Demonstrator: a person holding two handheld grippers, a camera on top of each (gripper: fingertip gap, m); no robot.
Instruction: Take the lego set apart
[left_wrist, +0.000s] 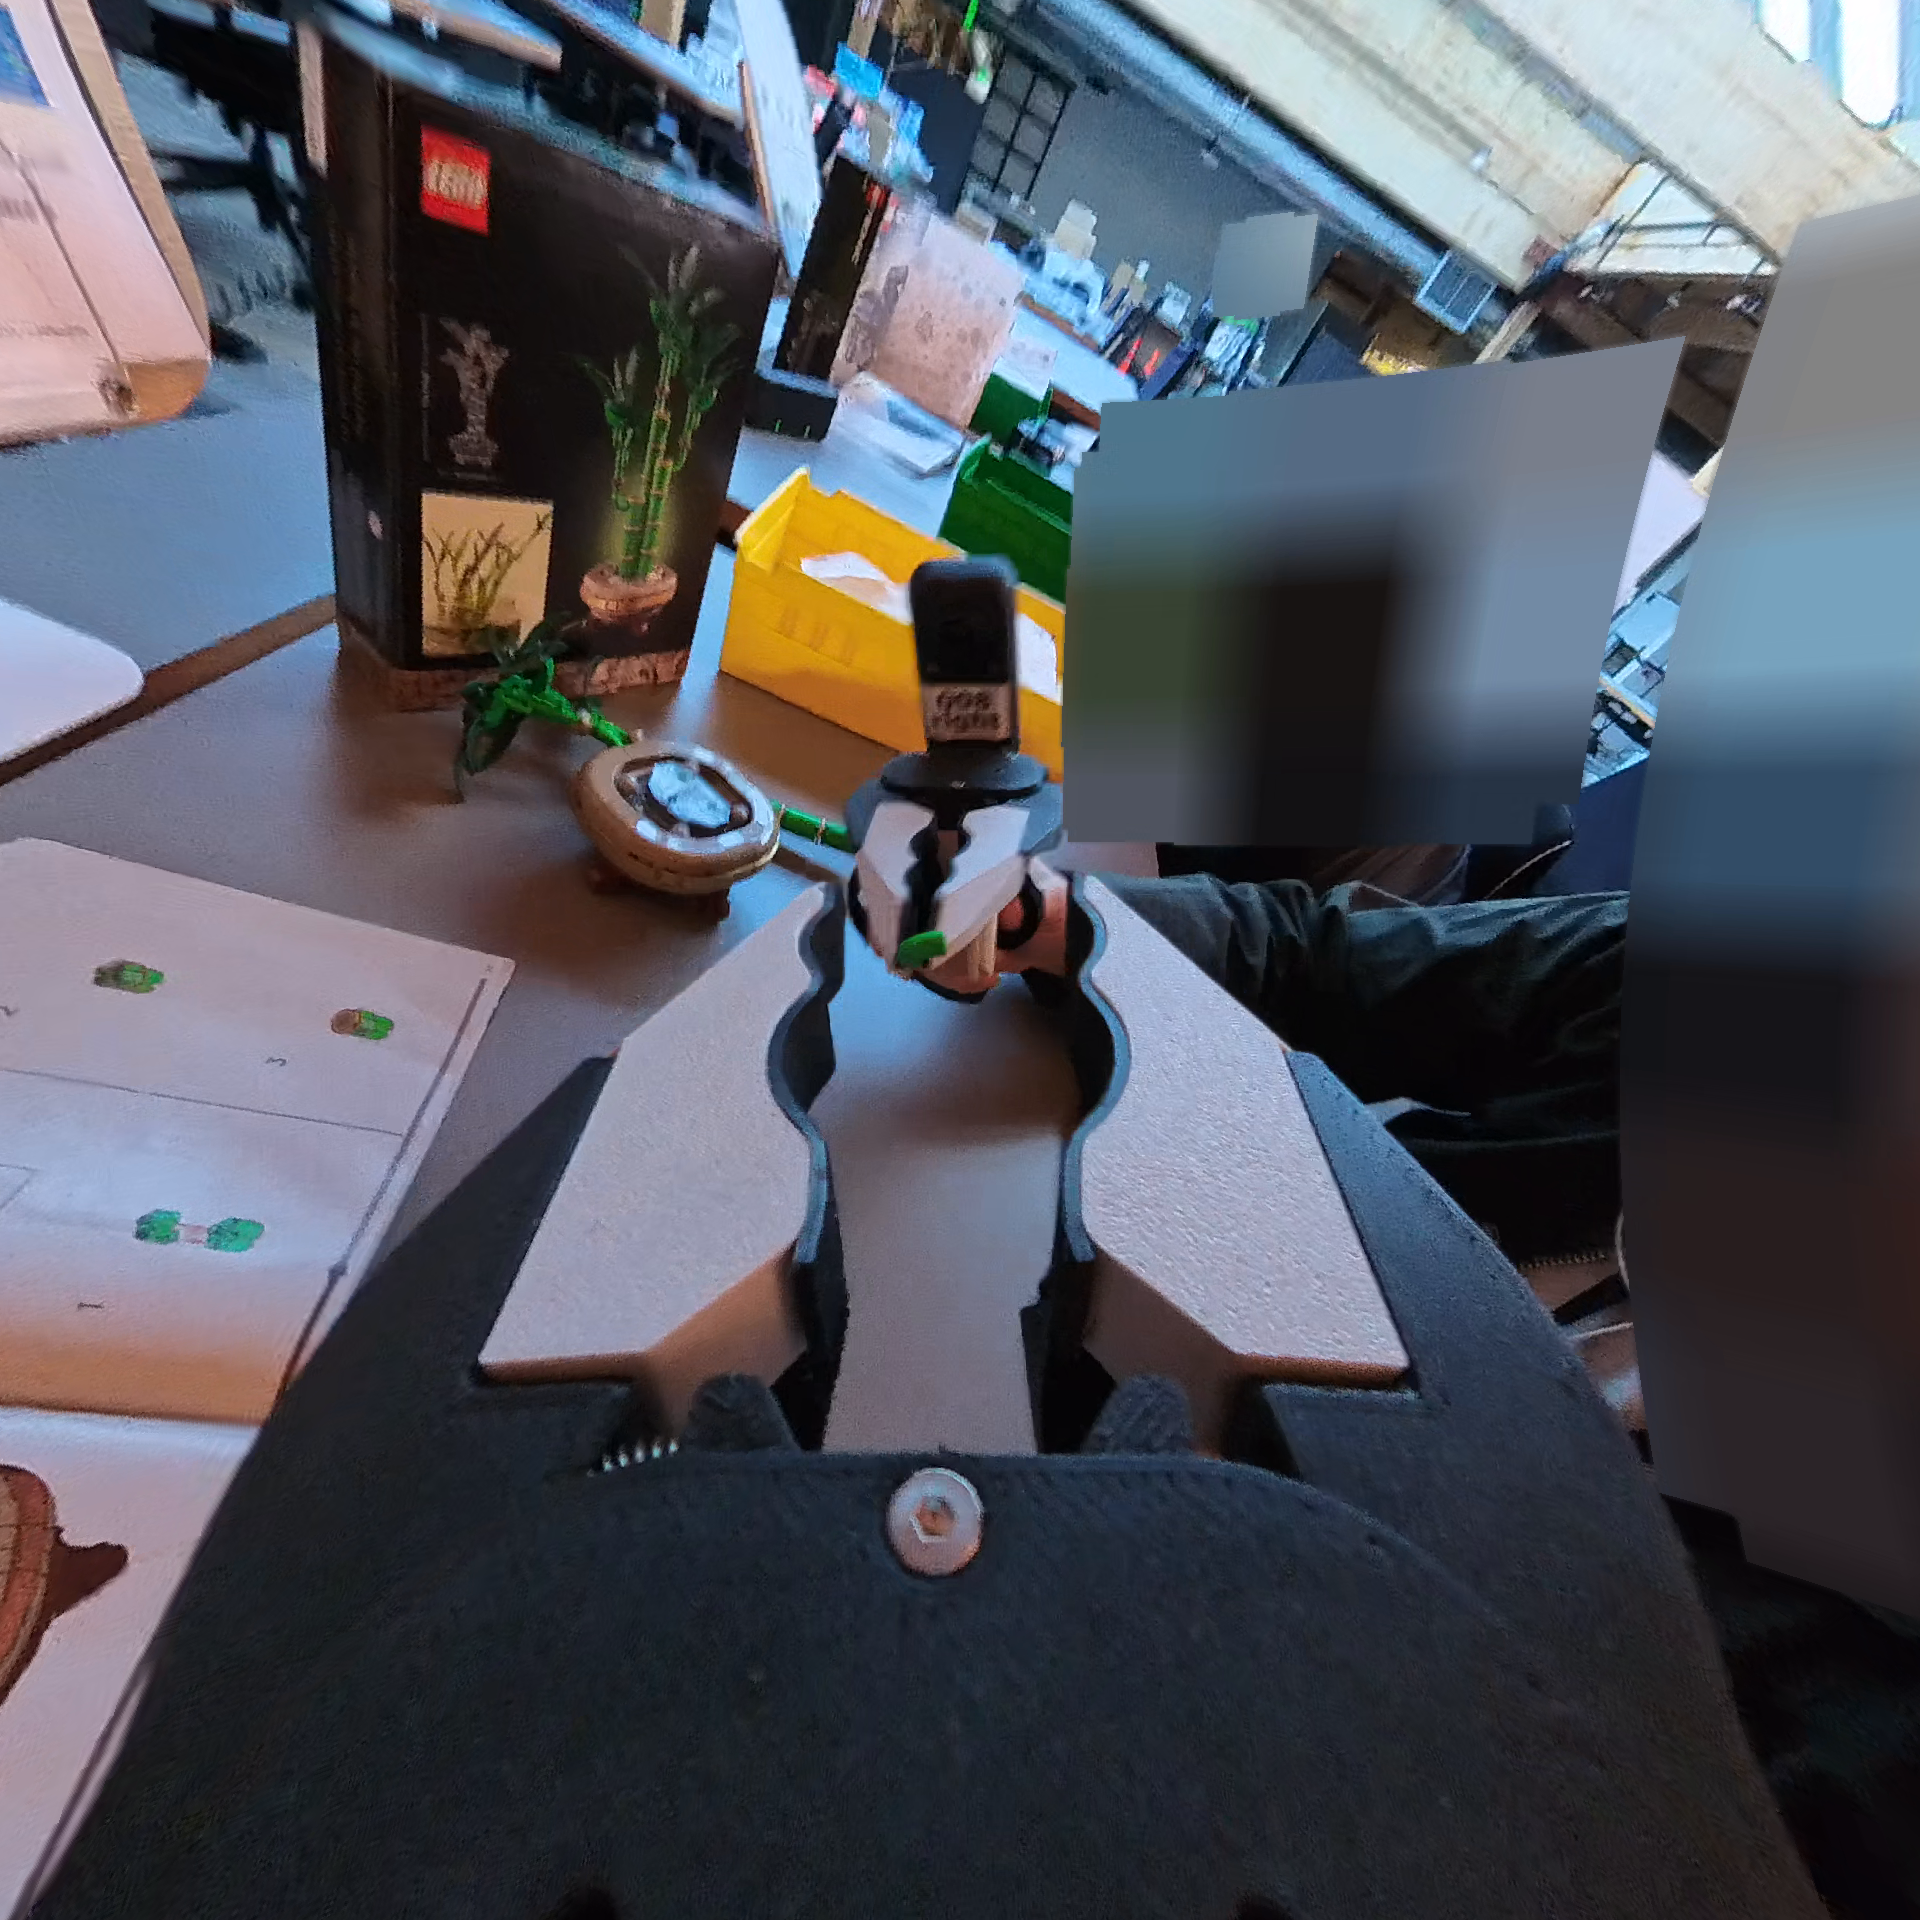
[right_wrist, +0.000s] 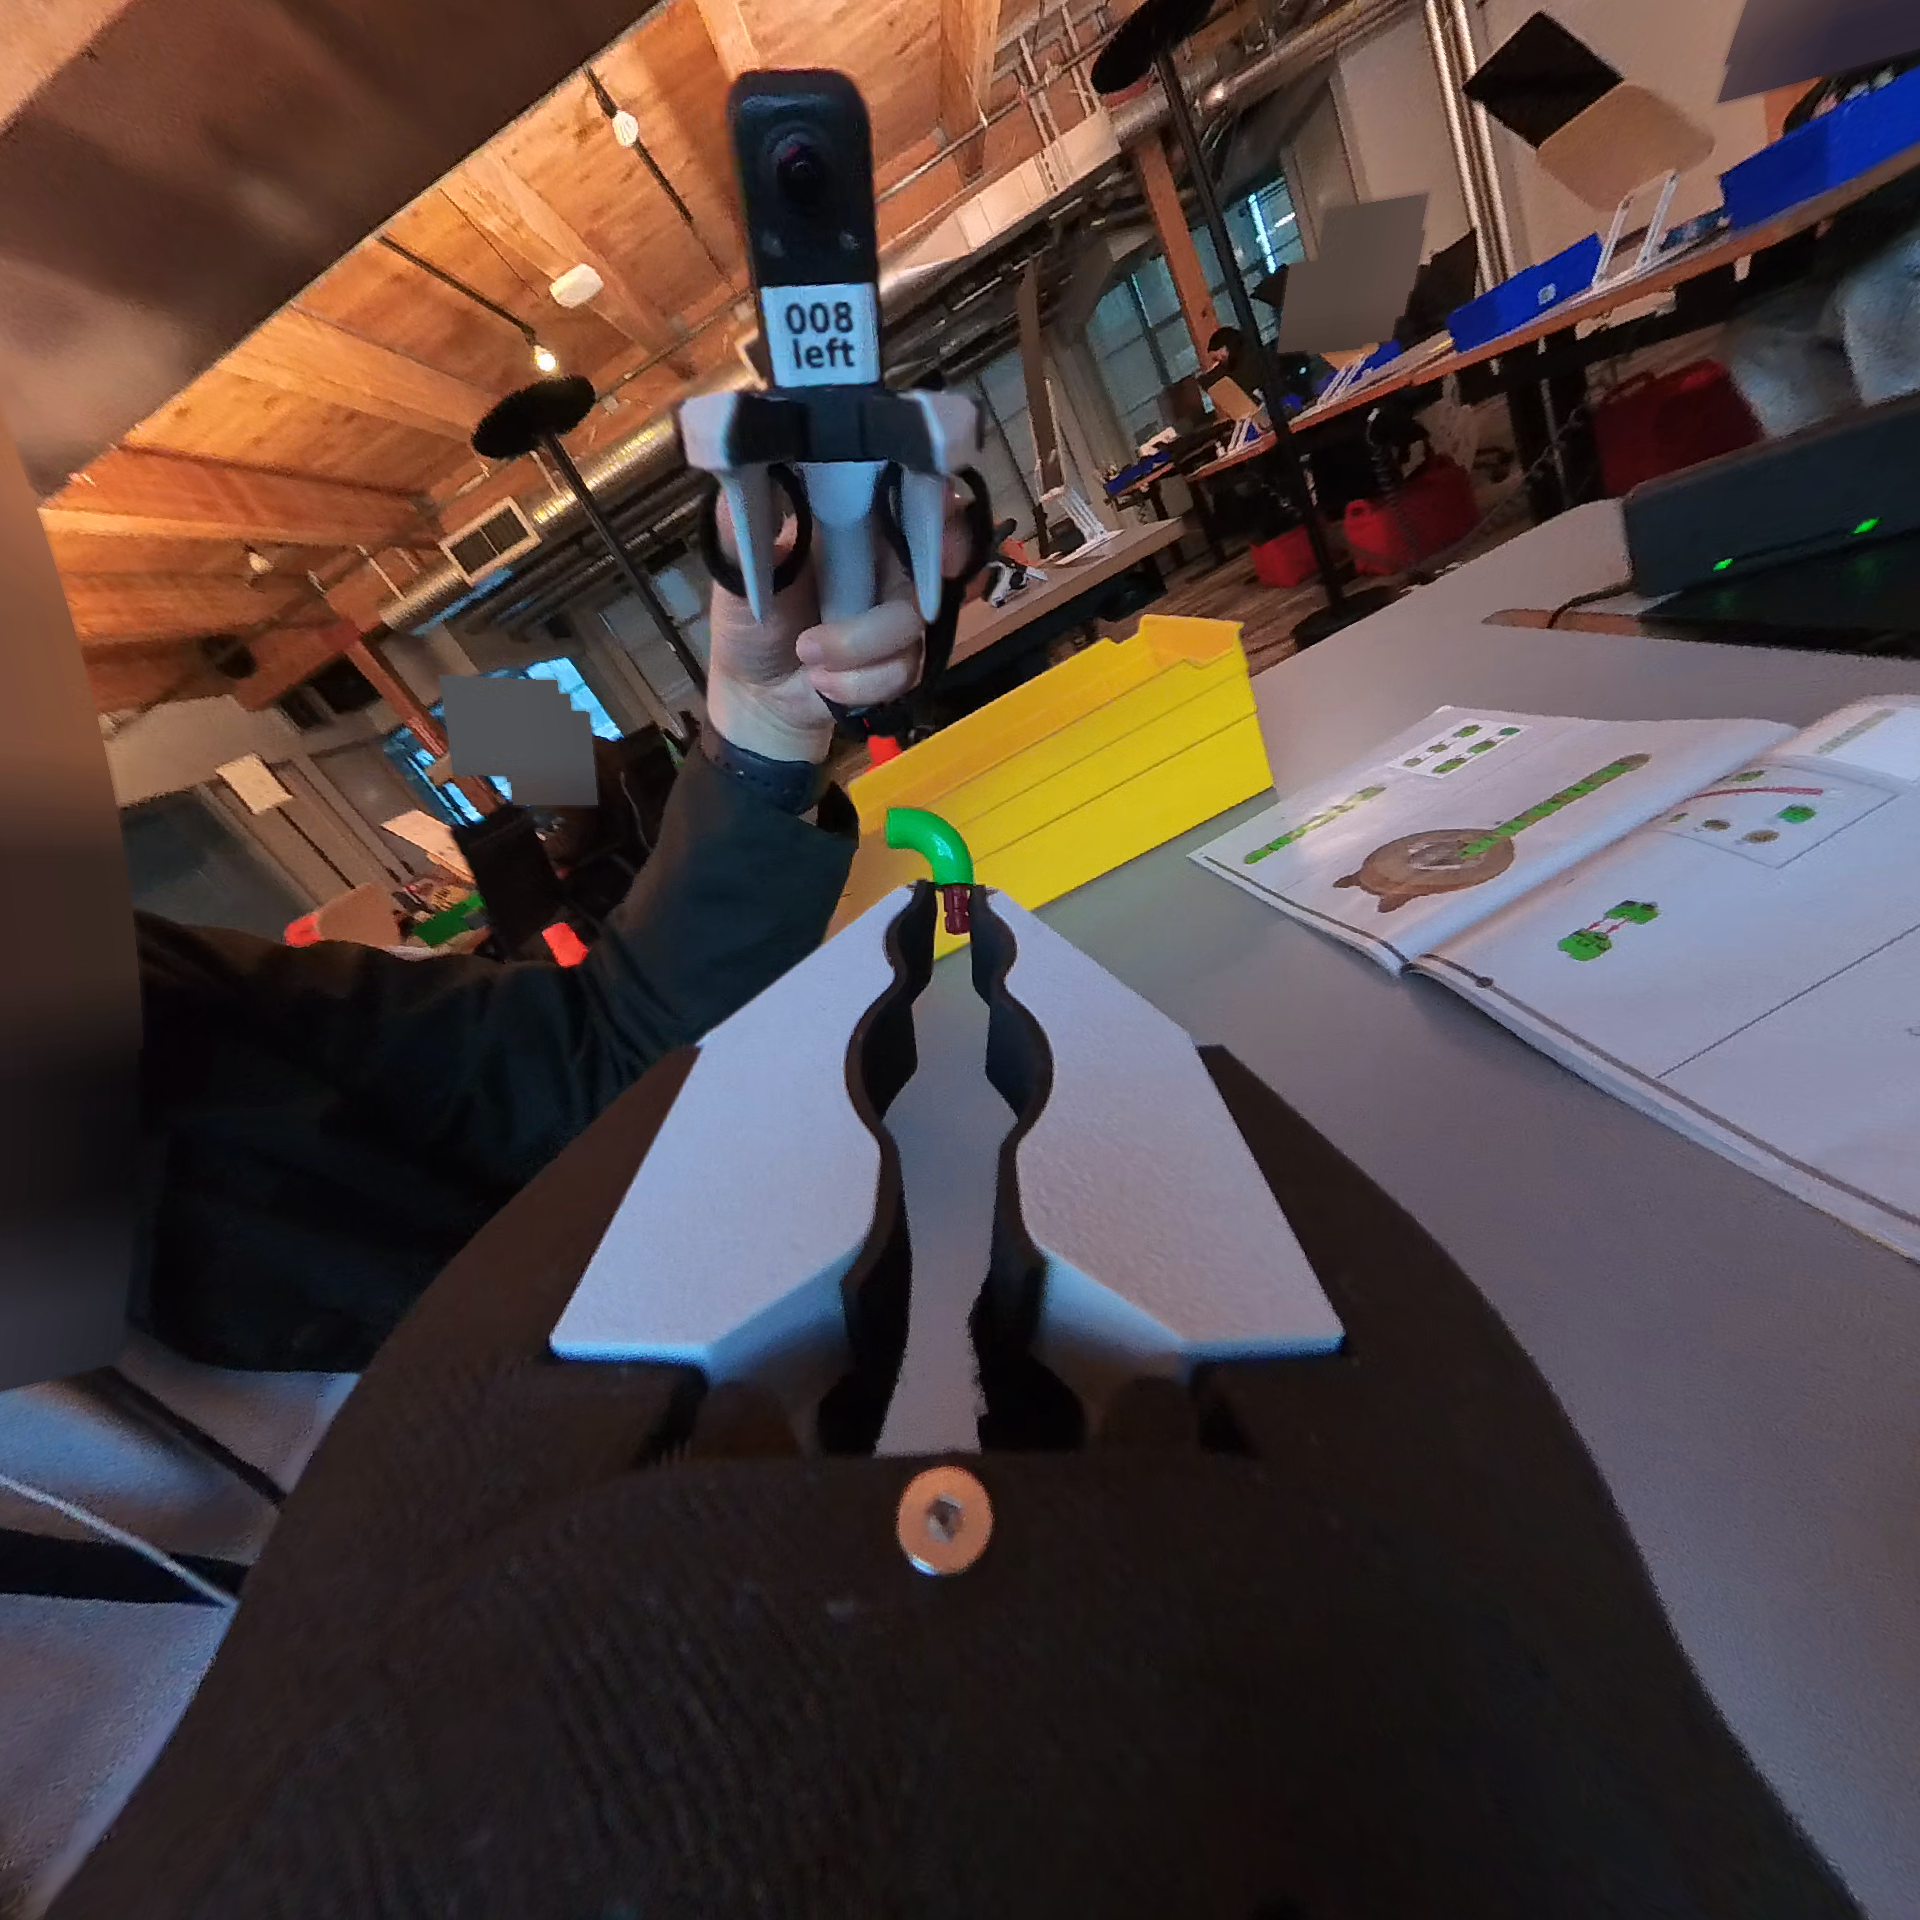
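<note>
While my left gripper (left_wrist: 951, 914) hangs with its fingers spread wide and empty, the lego set (left_wrist: 665, 805) lies tipped on the table (left_wrist: 260, 790) to the far left, its pot on its side near the box (left_wrist: 540, 416). My right gripper (right_wrist: 948, 902) pinches a green curved piece (right_wrist: 930, 842) at the fingertips only. With so shallow a hold, I judge the piece could twist free and drop short of the yellow bin (right_wrist: 1091, 769).
</note>
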